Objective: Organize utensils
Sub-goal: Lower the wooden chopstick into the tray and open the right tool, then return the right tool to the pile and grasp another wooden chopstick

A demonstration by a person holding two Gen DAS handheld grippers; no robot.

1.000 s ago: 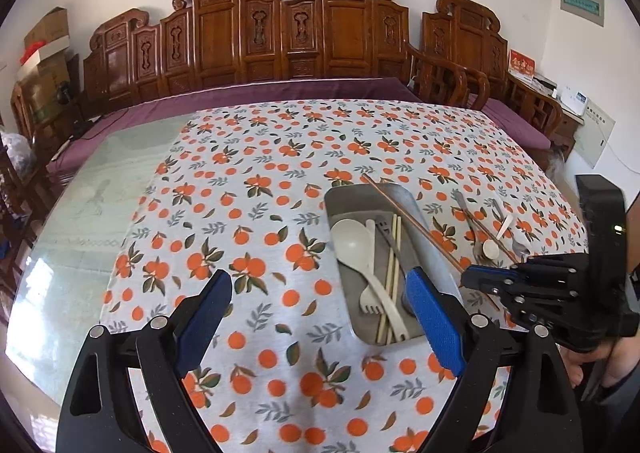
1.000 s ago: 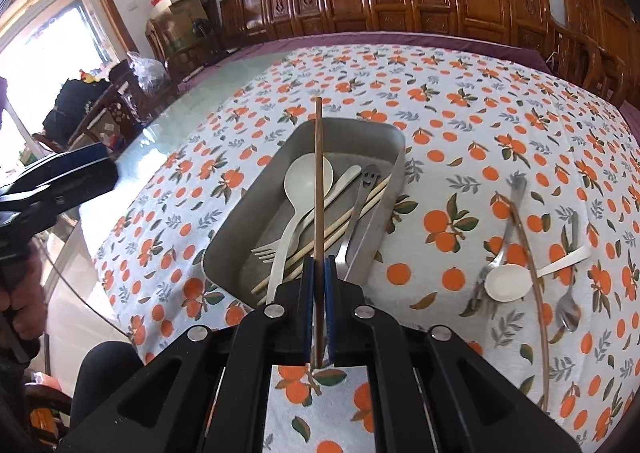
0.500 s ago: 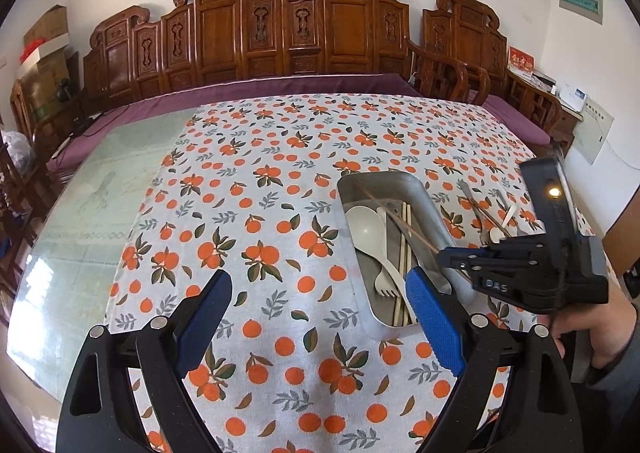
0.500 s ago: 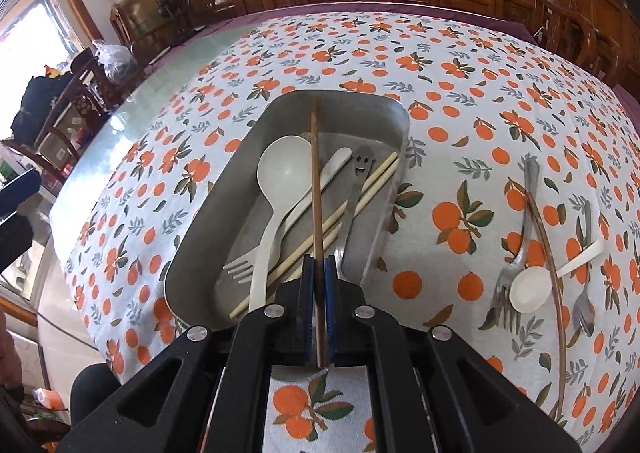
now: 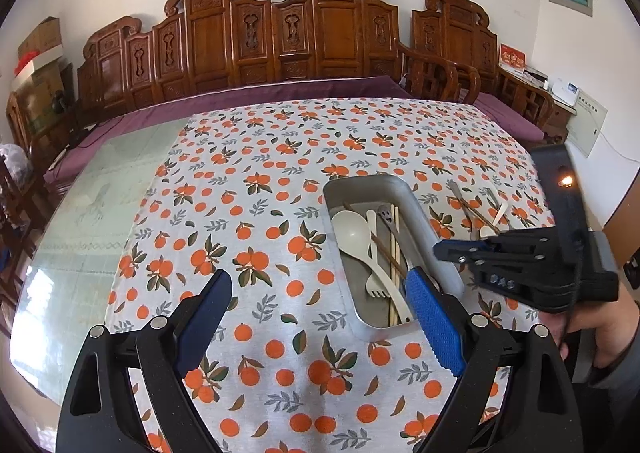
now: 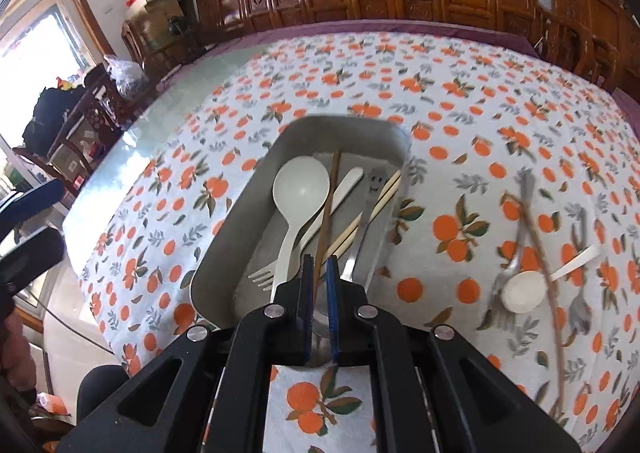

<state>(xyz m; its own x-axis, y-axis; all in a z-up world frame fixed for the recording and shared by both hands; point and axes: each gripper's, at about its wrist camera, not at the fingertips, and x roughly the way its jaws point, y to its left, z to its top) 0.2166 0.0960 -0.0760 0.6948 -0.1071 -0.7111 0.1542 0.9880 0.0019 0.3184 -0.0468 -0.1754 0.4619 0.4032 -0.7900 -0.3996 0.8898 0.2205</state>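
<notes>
A grey metal tray sits on the orange-print tablecloth. It holds a cream spoon, a cream fork, pale chopsticks and a metal utensil with a smiley face. A dark brown chopstick lies in the tray between my right gripper's slightly parted pads, which no longer pinch it. My left gripper is open and empty, low over the cloth at the tray's near left.
Right of the tray on the cloth lie a second brown chopstick, a small white spoon, and metal forks. Carved wooden chairs line the table's far edge. Bare glass tabletop lies to the left.
My right gripper lowered the brown chopstick into the tray and its pads parted a little, letting the chopstick rest among the utensils. The left gripper stayed open and drifted slightly.
</notes>
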